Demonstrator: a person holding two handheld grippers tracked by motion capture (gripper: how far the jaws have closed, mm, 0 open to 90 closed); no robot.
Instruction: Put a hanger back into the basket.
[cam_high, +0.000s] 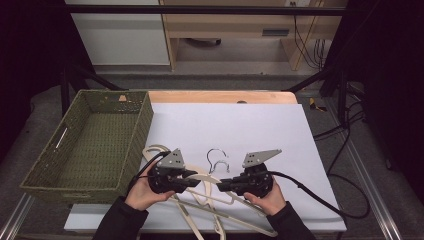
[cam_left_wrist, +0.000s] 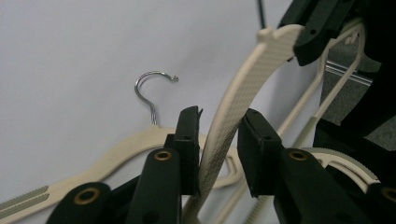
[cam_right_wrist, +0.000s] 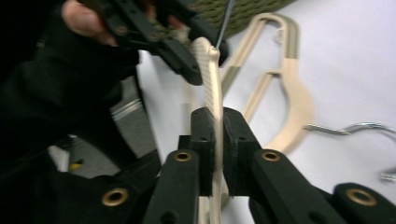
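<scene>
Cream hanger with a fine ribbed texture and a silver metal hook. Two black grippers, each topped by a grey triangular plate. Olive-green woven basket at the left edge of a white sheet covering a light wooden table. Black sleeves.

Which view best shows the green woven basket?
The high view: the whole green woven basket sits at the table's left, open and seen from above. The right gripper view catches just a strip of its weave at the top edge, behind the left gripper.
</scene>
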